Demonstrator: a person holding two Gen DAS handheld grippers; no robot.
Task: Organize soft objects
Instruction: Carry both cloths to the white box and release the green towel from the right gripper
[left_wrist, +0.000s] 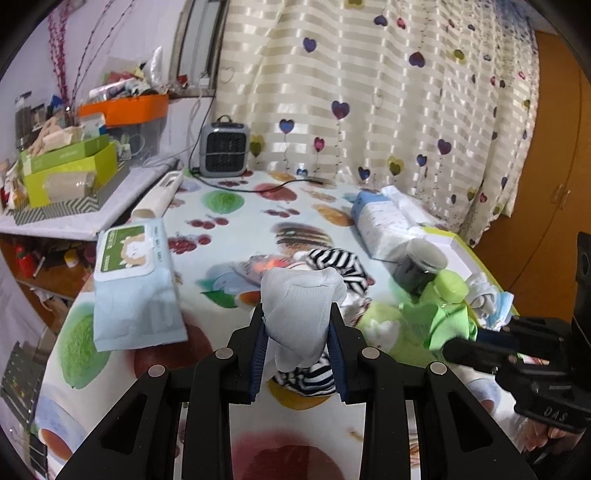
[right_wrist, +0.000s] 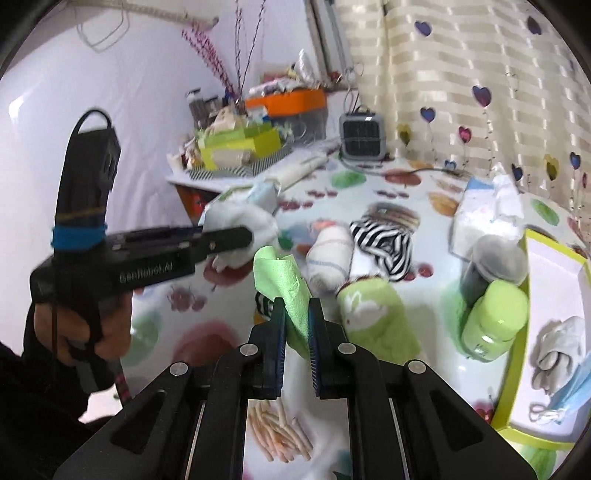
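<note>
My left gripper (left_wrist: 298, 314) is shut on a pale white sock bundle (left_wrist: 301, 291), held above the fruit-print table (left_wrist: 236, 221). A black-and-white striped cloth (left_wrist: 340, 266) lies just behind and under it. My right gripper (right_wrist: 297, 306) is shut on a light green cloth (right_wrist: 282, 277) that sticks up between its pads. In the right wrist view the left gripper (right_wrist: 236, 236) shows at the left with the white bundle (right_wrist: 255, 221). In the left wrist view the right gripper (left_wrist: 454, 347) holds the green cloth (left_wrist: 447, 325) at the right.
A rolled striped towel (right_wrist: 328, 258), a striped cloth (right_wrist: 384, 243) and a green rabbit towel (right_wrist: 373, 314) lie mid-table. A green-rimmed box (right_wrist: 517, 332) at the right holds grey-white socks (right_wrist: 557, 343) and a blue mask (right_wrist: 569, 398). A green bottle (right_wrist: 495, 321), a dark jar (right_wrist: 491, 262), a wipes pack (left_wrist: 133, 280) and a heater (left_wrist: 223, 149) stand around.
</note>
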